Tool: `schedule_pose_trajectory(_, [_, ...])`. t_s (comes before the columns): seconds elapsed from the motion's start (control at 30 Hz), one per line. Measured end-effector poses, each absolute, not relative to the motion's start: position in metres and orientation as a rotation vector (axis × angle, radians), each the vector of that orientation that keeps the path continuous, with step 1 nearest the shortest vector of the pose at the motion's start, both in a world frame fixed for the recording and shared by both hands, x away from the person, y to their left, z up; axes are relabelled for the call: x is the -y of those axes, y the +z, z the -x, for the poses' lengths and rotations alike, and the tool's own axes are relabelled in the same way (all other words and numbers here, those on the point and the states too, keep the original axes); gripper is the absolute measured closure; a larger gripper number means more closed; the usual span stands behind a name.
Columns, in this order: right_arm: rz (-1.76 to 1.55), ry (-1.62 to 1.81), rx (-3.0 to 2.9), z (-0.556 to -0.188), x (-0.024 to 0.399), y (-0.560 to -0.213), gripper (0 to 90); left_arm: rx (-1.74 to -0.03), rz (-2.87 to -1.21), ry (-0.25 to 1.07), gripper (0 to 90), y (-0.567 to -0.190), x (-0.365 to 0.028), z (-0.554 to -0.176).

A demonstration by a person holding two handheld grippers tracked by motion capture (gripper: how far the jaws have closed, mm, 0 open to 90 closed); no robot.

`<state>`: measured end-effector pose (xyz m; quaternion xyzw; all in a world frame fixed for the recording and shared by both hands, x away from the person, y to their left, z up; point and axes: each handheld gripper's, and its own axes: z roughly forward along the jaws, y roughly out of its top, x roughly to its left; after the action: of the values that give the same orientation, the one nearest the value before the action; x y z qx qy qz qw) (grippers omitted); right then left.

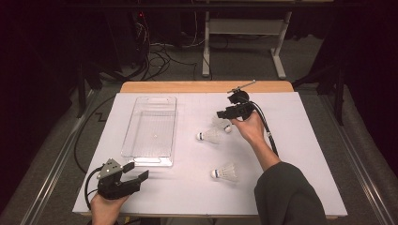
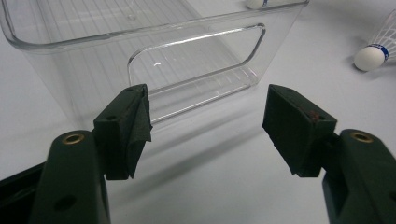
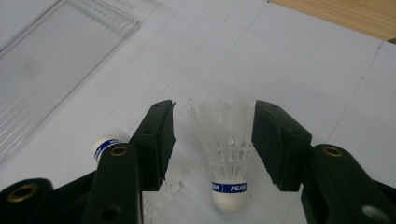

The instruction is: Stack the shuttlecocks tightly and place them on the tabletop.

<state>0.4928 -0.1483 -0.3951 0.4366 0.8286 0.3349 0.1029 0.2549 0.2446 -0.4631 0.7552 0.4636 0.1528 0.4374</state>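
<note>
Three shuttlecocks lie on the white tabletop (image 1: 291, 154), and the right gripper (image 3: 212, 140) straddles one shuttlecock (image 3: 226, 149), fingers apart, pads not yet pressing its feather skirt. Best to squeeze gently on the skirt, or lower onto the cork. A second shuttlecock (image 3: 106, 143) lies just beside, crowding the fingers' side; a third (image 1: 224, 172) sits nearer the person. The left gripper (image 2: 205, 128) waits, fingers apart, before the clear tray (image 2: 196, 60).

White shuttlecock (image 3: 227, 154) flat on table
</note>
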Motion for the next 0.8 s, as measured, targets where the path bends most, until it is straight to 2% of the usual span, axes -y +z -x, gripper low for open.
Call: schedule_pose_trajectory(0.8, [-1.255,0.894,-2.491,-0.516,0.129,-0.392,50.8,-1.146,-1.887,0.376,32.8,-0.463,-0.244,-0.255])
